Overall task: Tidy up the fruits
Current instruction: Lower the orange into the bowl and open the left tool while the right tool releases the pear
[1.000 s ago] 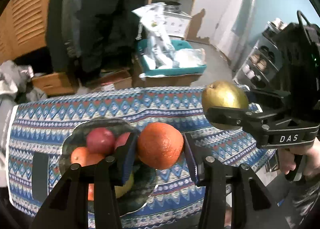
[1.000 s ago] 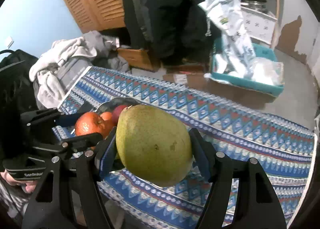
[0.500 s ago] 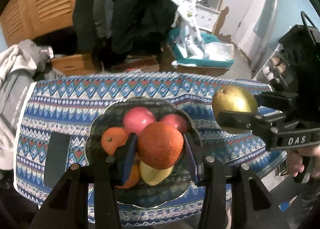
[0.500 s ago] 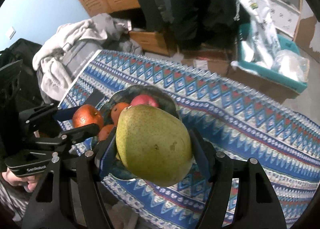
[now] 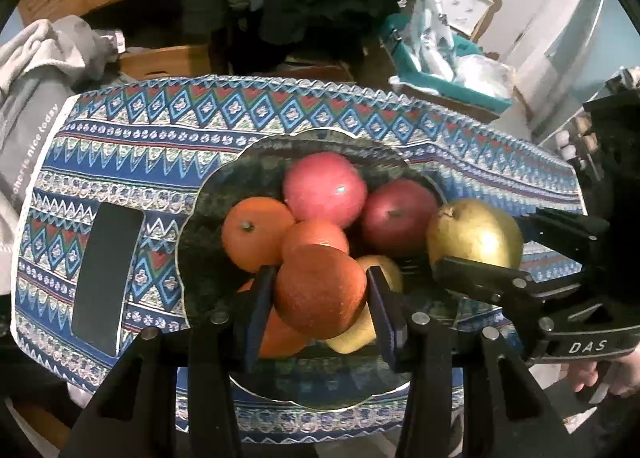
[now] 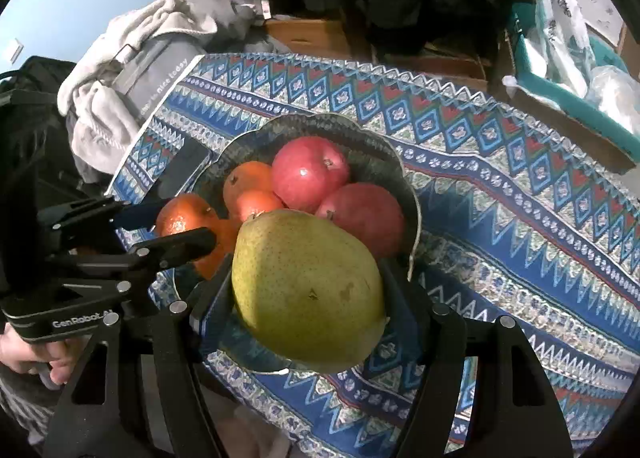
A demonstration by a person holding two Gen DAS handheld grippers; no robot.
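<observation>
My left gripper [image 5: 320,294] is shut on an orange [image 5: 320,292] and holds it over the near side of a dark scalloped bowl [image 5: 224,194]. The bowl holds two red apples [image 5: 325,188], oranges [image 5: 256,232] and a yellow fruit [image 5: 384,264]. My right gripper [image 6: 306,294] is shut on a green-yellow pear [image 6: 306,290] above the bowl's [image 6: 308,124] near right rim. The right gripper with the pear [image 5: 474,232] also shows in the left wrist view, and the left gripper with the orange [image 6: 182,220] in the right wrist view.
The bowl stands on a table with a blue patterned cloth [image 5: 160,130]. A black phone [image 5: 106,272] lies left of the bowl. Grey clothes [image 6: 120,70] lie off the table's left end. Boxes and a teal bin [image 5: 444,74] stand on the floor behind.
Both grippers have moved forward and down over the bowl with their fruit still held. The bowl and its fruit now sit much closer under them.
</observation>
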